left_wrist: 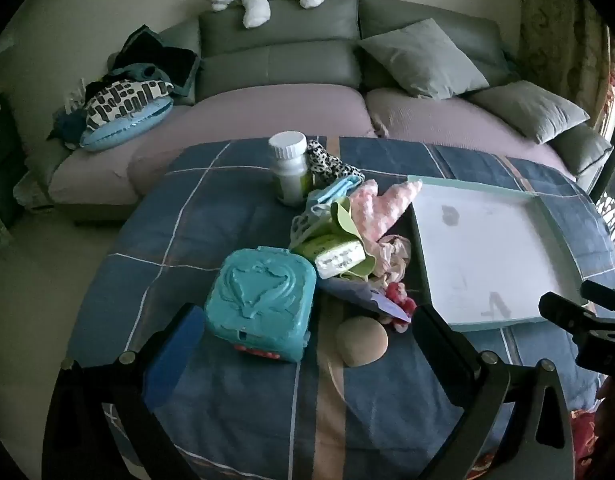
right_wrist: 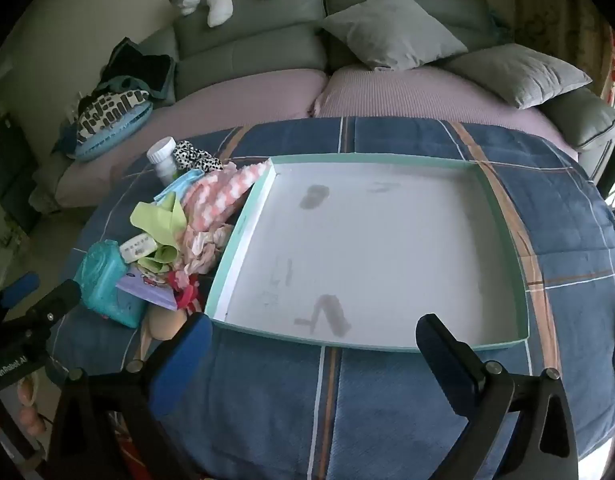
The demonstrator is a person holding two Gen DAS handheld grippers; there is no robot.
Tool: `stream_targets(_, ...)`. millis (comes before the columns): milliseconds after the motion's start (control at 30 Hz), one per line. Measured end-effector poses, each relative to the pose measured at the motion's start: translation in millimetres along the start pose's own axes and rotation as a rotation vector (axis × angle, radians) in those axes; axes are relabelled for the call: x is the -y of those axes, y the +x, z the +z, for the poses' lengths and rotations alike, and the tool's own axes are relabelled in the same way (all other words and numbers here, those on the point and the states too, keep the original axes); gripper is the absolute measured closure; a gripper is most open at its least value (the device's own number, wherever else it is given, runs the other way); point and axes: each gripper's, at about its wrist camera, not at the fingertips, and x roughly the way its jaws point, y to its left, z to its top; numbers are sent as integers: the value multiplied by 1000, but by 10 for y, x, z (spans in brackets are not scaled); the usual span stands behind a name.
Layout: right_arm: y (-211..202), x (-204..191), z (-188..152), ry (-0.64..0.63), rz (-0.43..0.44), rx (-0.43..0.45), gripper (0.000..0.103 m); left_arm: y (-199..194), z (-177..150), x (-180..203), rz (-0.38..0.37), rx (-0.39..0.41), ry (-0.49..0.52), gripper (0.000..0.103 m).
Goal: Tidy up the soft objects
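Loosely heaped soft objects (left_wrist: 347,220), pink, green, leopard-print; both hand-held grippers (left_wrist: 303,324) (right_wrist: 313,334) spread wide, empty

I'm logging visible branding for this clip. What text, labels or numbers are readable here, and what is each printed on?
"GenRobot.AI": white print on the left gripper body, seen from the right wrist view.
White label on the green packet: print too blurred to read.
Purple card: print too small to read.
White bottle: no legible label.
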Motion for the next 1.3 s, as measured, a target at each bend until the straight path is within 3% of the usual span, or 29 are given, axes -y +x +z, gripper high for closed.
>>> stream_targets(1300,44,-22,-57,13,7,-20,0,105,-45,-62,-42,-49,-59,0)
